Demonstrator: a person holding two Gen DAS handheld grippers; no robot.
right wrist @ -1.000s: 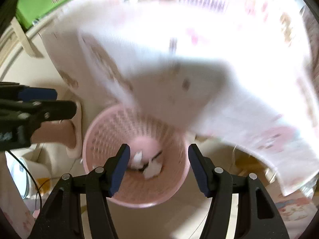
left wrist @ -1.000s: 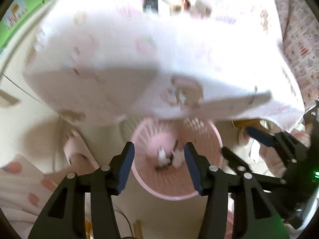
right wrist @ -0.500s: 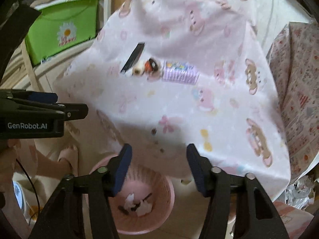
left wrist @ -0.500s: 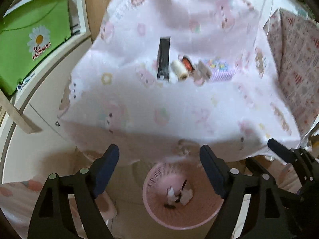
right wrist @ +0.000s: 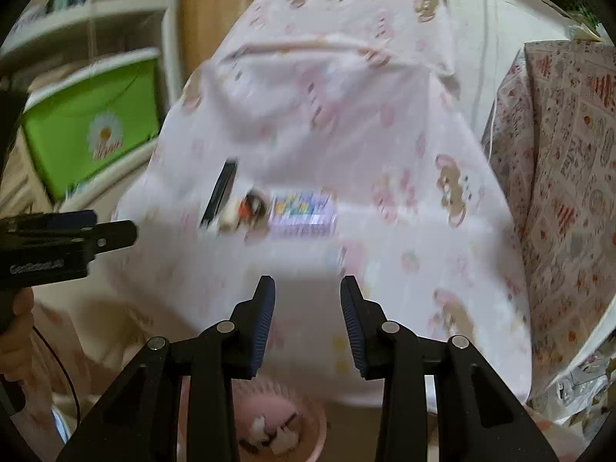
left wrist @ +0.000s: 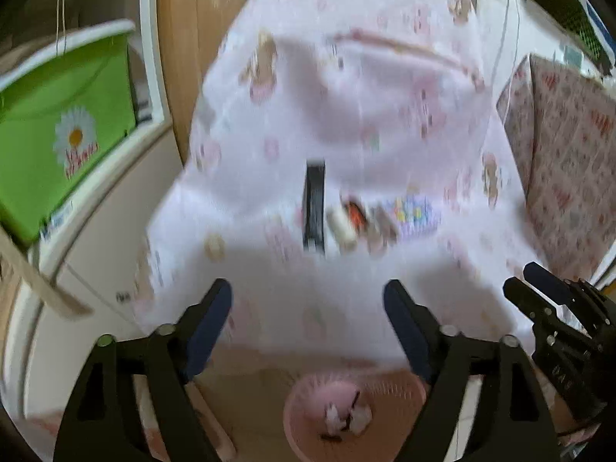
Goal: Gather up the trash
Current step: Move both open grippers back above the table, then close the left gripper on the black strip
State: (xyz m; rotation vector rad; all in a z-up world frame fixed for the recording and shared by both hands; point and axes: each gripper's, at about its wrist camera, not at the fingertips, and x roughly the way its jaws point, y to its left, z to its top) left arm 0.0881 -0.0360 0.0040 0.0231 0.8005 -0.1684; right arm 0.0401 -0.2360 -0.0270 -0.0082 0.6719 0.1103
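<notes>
both grippers have swung up from the pink basket (left wrist: 348, 415) on the floor, which now sits low in each view, to face the cloth-covered worktop (left wrist: 346, 115). the left gripper (left wrist: 308, 329) is spread wide and holds nothing; the right gripper (right wrist: 308, 321) is narrower, partly open, also bare.

what is left to collect lies in a short row mid-worktop: a flat black strip (left wrist: 315, 204), a pale little roll (left wrist: 340, 225) touching a small red-and-black piece (left wrist: 355, 211) on its right, and, farther right, a lilac printed packet (right wrist: 302, 213). motion blur keeps me from naming them more closely. all look light; the roll may trundle away if nudged, so i would pinch it across its width, and take the packet, likely soft, by an edge. the strip lies flat and may need sliding toward the near edge first.

loose pink cartoon-print cloth drapes the worktop and could bunch under the fingertips. white scraps already lie in the basket. a green daisy bin (right wrist: 100, 127) sits on shelving to the left; patterned fabric (right wrist: 562, 154) hangs at right.
</notes>
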